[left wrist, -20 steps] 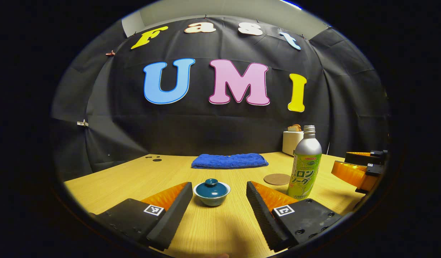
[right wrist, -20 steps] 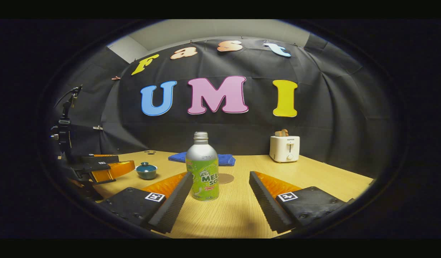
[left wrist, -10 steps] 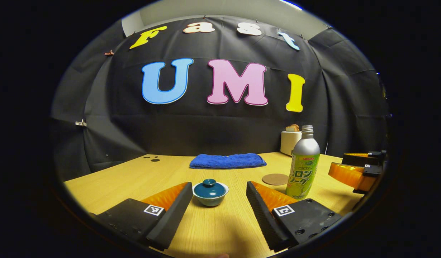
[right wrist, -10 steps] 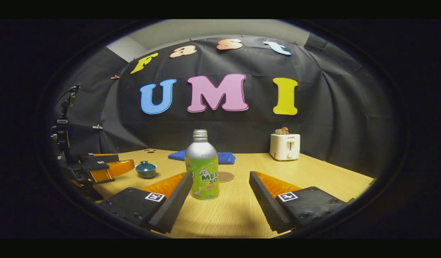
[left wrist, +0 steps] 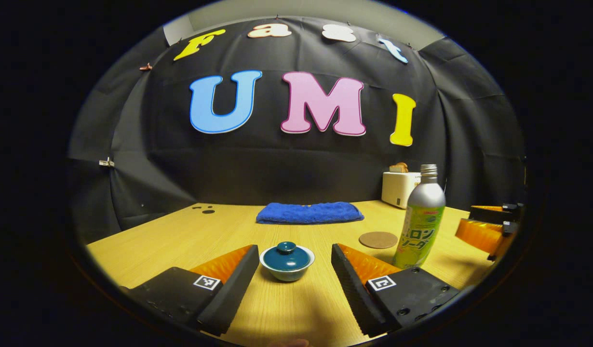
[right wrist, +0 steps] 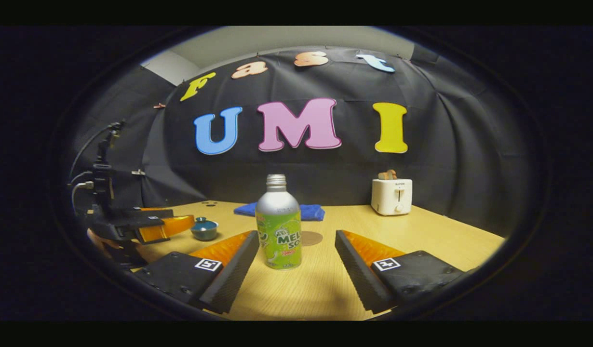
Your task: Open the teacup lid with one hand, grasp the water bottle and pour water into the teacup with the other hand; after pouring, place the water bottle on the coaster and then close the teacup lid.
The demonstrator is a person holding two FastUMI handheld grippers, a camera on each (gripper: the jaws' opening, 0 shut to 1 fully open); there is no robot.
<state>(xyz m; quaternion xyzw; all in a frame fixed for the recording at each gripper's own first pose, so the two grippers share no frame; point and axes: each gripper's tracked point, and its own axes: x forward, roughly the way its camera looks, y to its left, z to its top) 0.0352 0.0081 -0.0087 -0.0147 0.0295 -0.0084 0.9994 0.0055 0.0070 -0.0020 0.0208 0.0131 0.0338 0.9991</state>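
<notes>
A small teacup [left wrist: 287, 264] with a dark teal lid [left wrist: 286, 255] stands on the wooden table [left wrist: 190, 241], just ahead of my left gripper [left wrist: 294, 277], whose fingers stand wide open on either side of it. The silver and green water bottle [right wrist: 278, 224] stands upright just ahead of my open right gripper [right wrist: 296, 272], slightly left of its middle. A round brown coaster [left wrist: 378, 239] lies behind the bottle [left wrist: 420, 219]. In the right gripper view the left gripper [right wrist: 147, 226] hangs beside the teacup [right wrist: 204, 229]. The right gripper [left wrist: 489, 229] shows at the far right of the left gripper view.
A folded blue towel [left wrist: 309, 212] lies at the back of the table. A white toaster [right wrist: 392, 195] with bread in it stands at the back right. A hand [right wrist: 99, 238] holds the left gripper, with cables above it.
The left gripper has moved a little closer to the teacup and tilted. The right gripper has shifted slightly, so the bottle sits nearer its middle. Both stay open.
</notes>
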